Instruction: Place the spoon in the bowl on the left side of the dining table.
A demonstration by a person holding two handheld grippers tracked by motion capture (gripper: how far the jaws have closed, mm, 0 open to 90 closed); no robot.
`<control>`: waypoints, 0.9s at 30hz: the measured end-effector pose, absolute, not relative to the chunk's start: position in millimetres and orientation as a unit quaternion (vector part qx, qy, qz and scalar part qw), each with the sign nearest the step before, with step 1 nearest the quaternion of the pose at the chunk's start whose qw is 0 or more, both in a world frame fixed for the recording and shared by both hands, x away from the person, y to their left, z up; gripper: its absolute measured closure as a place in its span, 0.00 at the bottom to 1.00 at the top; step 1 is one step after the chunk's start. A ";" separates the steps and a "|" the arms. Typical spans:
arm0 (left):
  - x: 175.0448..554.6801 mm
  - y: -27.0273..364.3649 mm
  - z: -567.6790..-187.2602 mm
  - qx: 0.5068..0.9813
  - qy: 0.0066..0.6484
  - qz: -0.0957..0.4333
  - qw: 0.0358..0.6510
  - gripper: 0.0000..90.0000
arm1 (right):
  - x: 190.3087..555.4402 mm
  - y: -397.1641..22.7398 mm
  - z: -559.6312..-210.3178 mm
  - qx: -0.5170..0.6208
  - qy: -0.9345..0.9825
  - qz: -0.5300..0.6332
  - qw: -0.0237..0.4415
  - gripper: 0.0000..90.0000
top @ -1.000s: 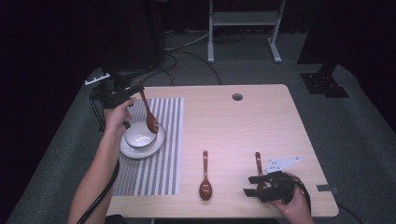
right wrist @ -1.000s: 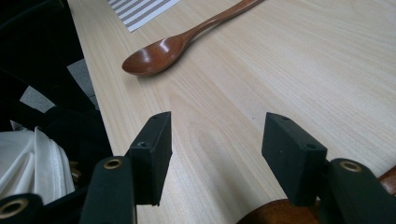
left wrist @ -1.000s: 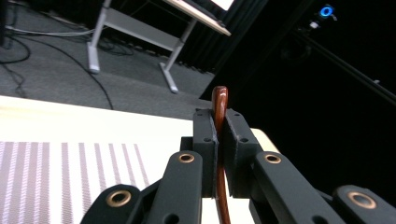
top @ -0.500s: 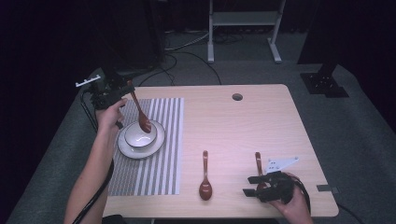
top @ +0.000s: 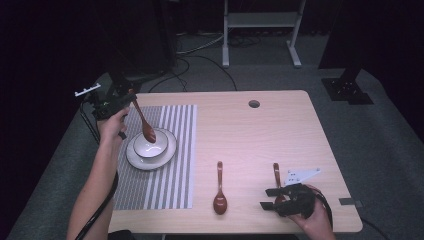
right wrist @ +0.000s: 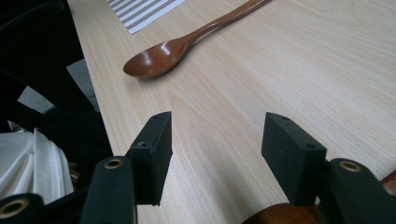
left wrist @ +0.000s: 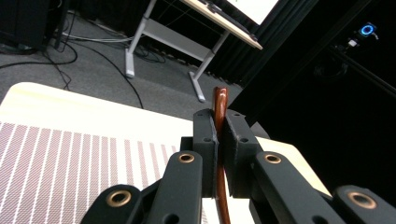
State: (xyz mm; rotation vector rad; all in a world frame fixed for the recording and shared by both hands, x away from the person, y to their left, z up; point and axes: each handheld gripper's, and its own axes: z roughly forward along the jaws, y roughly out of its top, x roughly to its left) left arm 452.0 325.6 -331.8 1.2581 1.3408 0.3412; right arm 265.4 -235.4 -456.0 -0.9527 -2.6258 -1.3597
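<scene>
My left gripper [top: 124,101] is shut on the handle of a brown wooden spoon [top: 144,125], which slants down so its scoop hangs over a white bowl [top: 151,146] on a white plate [top: 162,159]. In the left gripper view the handle [left wrist: 220,100] stands clamped between the gripper's [left wrist: 219,122] jaws. My right gripper [top: 265,198] rests low at the table's near right, open with nothing between its fingers [right wrist: 215,140]. A second spoon [top: 220,189] [right wrist: 187,39] lies to its left. A third spoon [top: 276,172] lies partly under it.
A grey striped placemat [top: 165,185] carries the plate at the left of the light wooden table [top: 250,135]. A round cable hole [top: 254,104] sits near the far edge. Beyond the table stand a white desk frame [top: 260,20] and floor cables.
My left gripper has shifted left and slightly down with the spoon, bringing its scoop from the bowl's right side to above the bowl. The right gripper has stayed in place.
</scene>
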 end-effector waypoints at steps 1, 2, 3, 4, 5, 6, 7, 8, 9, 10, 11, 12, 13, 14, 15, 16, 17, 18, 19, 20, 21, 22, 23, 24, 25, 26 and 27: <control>451.9 326.9 -333.3 0.540 0.579 0.148 0.592 0.94 | 265.4 -235.3 -455.9 -0.307 -0.845 -0.438 0.018 0.47; 452.1 328.5 -334.8 0.540 0.581 0.148 0.591 0.94 | 265.5 -235.1 -455.8 -0.307 -0.845 -0.438 0.018 0.47; 452.2 330.0 -336.2 0.537 0.584 0.147 0.591 0.94 | 265.5 -235.1 -455.8 -0.307 -0.845 -0.438 0.017 0.47; 452.1 331.6 -337.7 0.537 0.586 0.147 0.589 0.94 | 265.5 -235.1 -455.9 -0.306 -0.845 -0.438 0.017 0.46; 452.1 333.7 -339.5 0.536 0.588 0.149 0.588 0.94 | 265.5 -235.0 -455.9 -0.307 -0.845 -0.438 0.017 0.47; 452.1 334.9 -340.7 0.534 0.590 0.149 0.586 0.94 | 265.5 -234.9 -456.1 -0.306 -0.845 -0.437 0.017 0.47; 452.1 334.9 -340.7 0.534 0.590 0.149 0.586 0.94 | 265.6 -234.8 -456.2 -0.307 -0.845 -0.437 0.018 0.47; 452.3 336.0 -341.8 0.532 0.593 0.149 0.586 0.94 | 265.6 -234.8 -456.2 -0.307 -0.845 -0.437 0.018 0.47; 452.4 337.3 -343.0 0.531 0.595 0.149 0.585 0.94 | 265.7 -234.8 -456.3 -0.306 -0.845 -0.437 0.017 0.47; 452.5 338.9 -344.1 0.530 0.596 0.151 0.584 0.94 | 265.7 -234.8 -456.3 -0.307 -0.845 -0.437 0.018 0.47; 452.6 340.2 -345.3 0.529 0.597 0.151 0.584 0.94 | 265.8 -234.8 -456.2 -0.307 -0.845 -0.437 0.018 0.47; 452.6 341.4 -346.6 0.528 0.598 0.153 0.584 0.94 | 265.8 -234.7 -456.1 -0.307 -0.845 -0.437 0.018 0.47; 452.8 343.4 -349.8 0.526 0.601 0.152 0.583 0.94 | 265.7 -234.6 -456.0 -0.308 -0.845 -0.437 0.018 0.47; 452.8 343.4 -349.8 0.526 0.601 0.152 0.583 0.94 | 265.7 -234.6 -456.0 -0.308 -0.845 -0.437 0.018 0.47; 452.9 344.5 -351.7 0.526 0.601 0.154 0.581 0.94 | 265.6 -234.9 -456.3 -0.307 -0.845 -0.437 0.018 0.47; 453.0 345.6 -353.8 0.527 0.601 0.152 0.581 0.94 | 265.6 -234.9 -456.3 -0.307 -0.845 -0.437 0.018 0.47; 453.1 346.5 -355.9 0.526 0.603 0.150 0.581 0.94 | 265.2 -234.9 -456.5 -0.307 -0.846 -0.435 0.018 0.47; 453.2 347.0 -358.0 0.524 0.604 0.150 0.582 0.94 | 265.2 -234.9 -456.5 -0.307 -0.846 -0.435 0.018 0.47; 453.1 348.3 -361.6 0.526 0.607 0.150 0.577 0.94 | 264.8 -234.8 -456.5 -0.307 -0.846 -0.435 0.017 0.47; 453.1 348.3 -361.6 0.526 0.607 0.150 0.577 0.94 | 264.8 -234.8 -456.5 -0.307 -0.846 -0.435 0.017 0.47; 453.2 348.7 -363.2 0.524 0.608 0.149 0.578 0.94 | 264.7 -234.7 -456.5 -0.306 -0.846 -0.436 0.017 0.47; 453.1 349.6 -364.8 0.523 0.608 0.150 0.578 0.94 | 264.5 -234.5 -456.3 -0.307 -0.846 -0.435 0.017 0.47; 453.2 350.3 -366.2 0.521 0.609 0.150 0.578 0.94 | 264.5 -234.3 -456.2 -0.308 -0.846 -0.436 0.016 0.47; 453.4 350.8 -367.3 0.520 0.611 0.148 0.578 0.94 | 264.5 -234.3 -456.2 -0.308 -0.846 -0.436 0.016 0.47; 453.4 351.4 -368.5 0.520 0.612 0.149 0.577 0.94 | 264.7 -234.4 -456.3 -0.308 -0.846 -0.436 0.015 0.46; 453.4 352.2 -369.7 0.518 0.613 0.148 0.578 0.94 | 265.0 -234.6 -456.5 -0.307 -0.846 -0.436 0.015 0.46; 453.3 353.5 -372.0 0.517 0.615 0.149 0.576 0.94 | 265.4 -234.9 -456.7 -0.308 -0.846 -0.436 0.015 0.46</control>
